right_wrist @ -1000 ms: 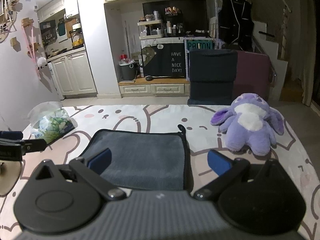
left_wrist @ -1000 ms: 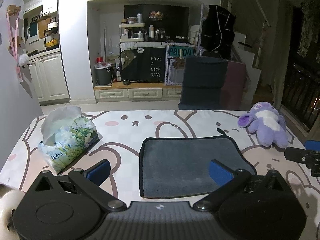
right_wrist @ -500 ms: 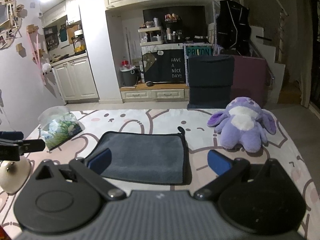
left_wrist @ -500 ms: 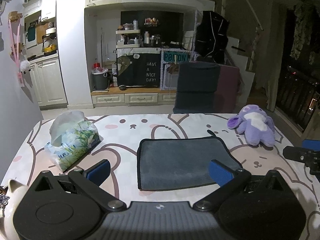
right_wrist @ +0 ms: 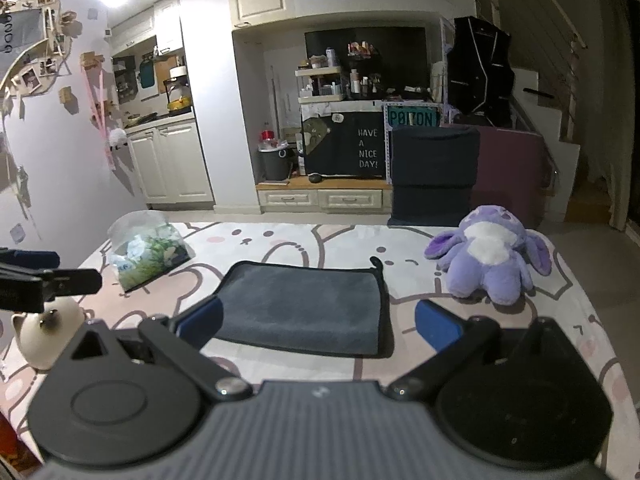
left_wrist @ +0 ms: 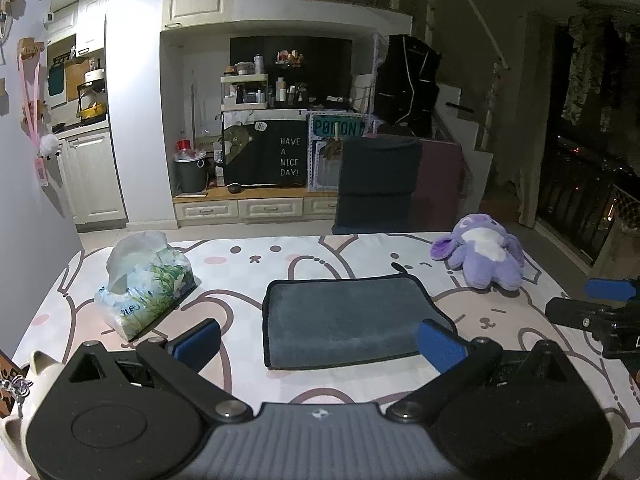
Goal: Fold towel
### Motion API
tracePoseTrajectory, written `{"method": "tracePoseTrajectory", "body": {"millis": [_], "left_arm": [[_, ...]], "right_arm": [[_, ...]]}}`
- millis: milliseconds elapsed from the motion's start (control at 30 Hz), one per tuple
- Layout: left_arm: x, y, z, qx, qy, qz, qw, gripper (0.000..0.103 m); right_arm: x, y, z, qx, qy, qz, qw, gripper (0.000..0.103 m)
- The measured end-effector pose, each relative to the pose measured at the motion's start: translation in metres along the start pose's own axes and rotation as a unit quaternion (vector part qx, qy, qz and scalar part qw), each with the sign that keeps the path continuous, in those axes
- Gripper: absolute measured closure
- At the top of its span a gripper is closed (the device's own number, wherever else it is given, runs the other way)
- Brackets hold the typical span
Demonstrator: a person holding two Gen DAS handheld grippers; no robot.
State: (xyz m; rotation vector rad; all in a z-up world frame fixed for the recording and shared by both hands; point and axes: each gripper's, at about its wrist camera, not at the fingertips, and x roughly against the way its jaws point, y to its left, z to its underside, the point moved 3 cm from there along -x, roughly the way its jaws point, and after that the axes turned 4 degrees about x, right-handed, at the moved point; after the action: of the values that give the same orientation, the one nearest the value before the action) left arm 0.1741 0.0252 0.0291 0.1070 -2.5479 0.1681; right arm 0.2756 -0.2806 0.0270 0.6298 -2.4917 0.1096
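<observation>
A dark grey towel (left_wrist: pixel 344 318) with black trim lies flat as a folded rectangle on the bunny-print table (left_wrist: pixel 280 256); it also shows in the right wrist view (right_wrist: pixel 304 306). My left gripper (left_wrist: pixel 318 344) stands open above the table's near edge, short of the towel, with nothing between its blue pads. My right gripper (right_wrist: pixel 316 326) is open too, also back from the towel and holding nothing. Each gripper shows at the edge of the other's view: the right one (left_wrist: pixel 596 312) and the left one (right_wrist: pixel 44 282).
A tissue pack (left_wrist: pixel 146 286) lies at the left of the table. A purple plush toy (left_wrist: pixel 482 250) sits at the far right. A cream cat-shaped pot (right_wrist: pixel 46 332) stands at the near left edge. A dark chair (left_wrist: pixel 376 186) stands behind the table.
Both grippers have pulled back and up from the towel, so it looks smaller and farther away. The towel itself has not moved, and both stay open.
</observation>
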Motion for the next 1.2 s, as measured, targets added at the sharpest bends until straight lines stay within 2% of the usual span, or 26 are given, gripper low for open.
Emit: {"method": "tracePoseTrajectory", "body": {"millis": [500, 1200], "left_arm": [[0.039, -0.008, 0.021, -0.019, -0.016, 0.021, 0.9995, 0.0], [0.063, -0.012, 0.06, -0.033, -0.011, 0.033, 0.9988, 0.0]], "right_arm": [[0.045, 0.017, 0.018, 0.024, -0.015, -0.015, 0.999, 0.0], [0.081, 0.028, 0.054, 0.037, -0.016, -0.022, 0.999, 0.0]]}}
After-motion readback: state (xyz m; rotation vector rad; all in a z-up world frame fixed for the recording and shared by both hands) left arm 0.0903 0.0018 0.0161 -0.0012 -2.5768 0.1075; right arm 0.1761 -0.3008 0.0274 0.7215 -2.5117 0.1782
